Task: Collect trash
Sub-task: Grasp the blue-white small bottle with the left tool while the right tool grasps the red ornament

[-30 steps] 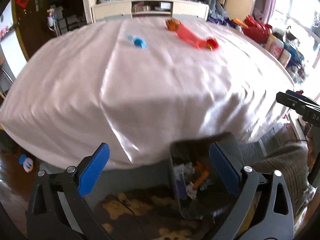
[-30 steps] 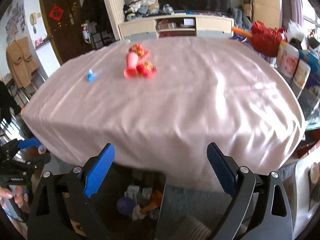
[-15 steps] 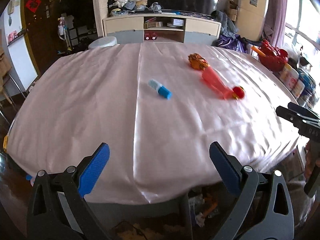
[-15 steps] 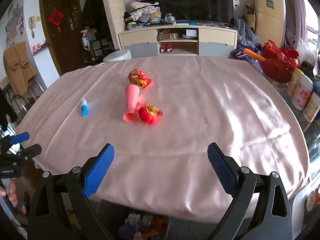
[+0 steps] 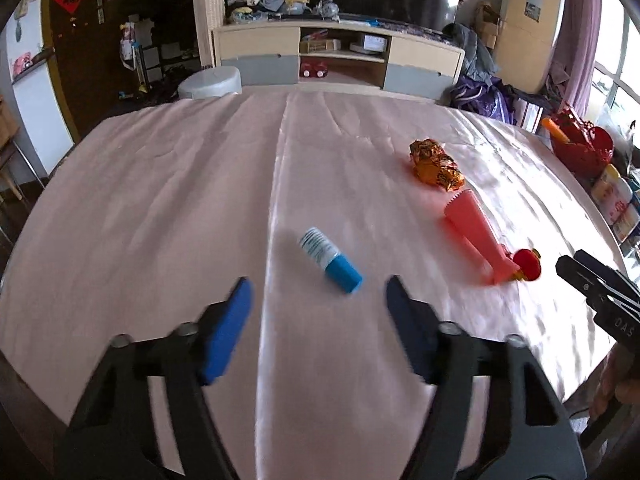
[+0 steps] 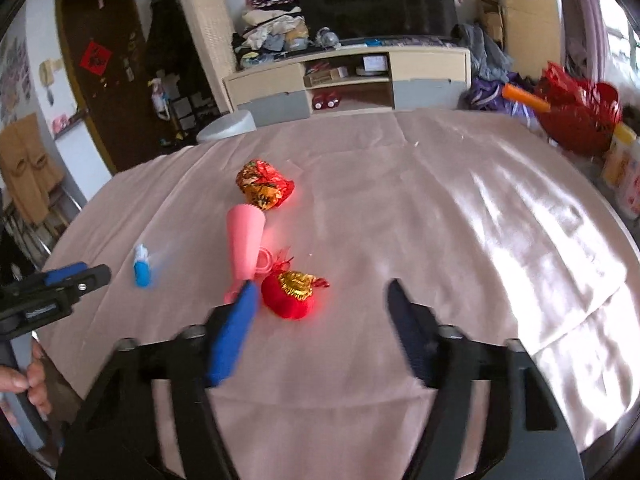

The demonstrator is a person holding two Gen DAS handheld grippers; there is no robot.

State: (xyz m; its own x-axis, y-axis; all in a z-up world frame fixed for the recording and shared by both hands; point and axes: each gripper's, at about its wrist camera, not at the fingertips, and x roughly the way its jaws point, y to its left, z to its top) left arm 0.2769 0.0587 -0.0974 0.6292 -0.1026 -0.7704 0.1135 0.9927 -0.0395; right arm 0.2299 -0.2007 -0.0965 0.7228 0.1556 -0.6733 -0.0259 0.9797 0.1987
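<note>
Both sets of jaws are closing on nothing, so the left gripper [image 5: 318, 300] risks nudging the small blue-capped bottle [image 5: 330, 259] into rolling across the slick desk [image 5: 160, 200], and the right gripper [image 6: 320, 304] risks missing the red pouch [image 6: 289, 295].

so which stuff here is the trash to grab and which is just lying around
Trash to collect:
- blue-capped bottle
- pink cone
- red pouch
- crumpled foil wrapper

Just lying about:
- red basket
- TV cabinet
- white stool
</note>
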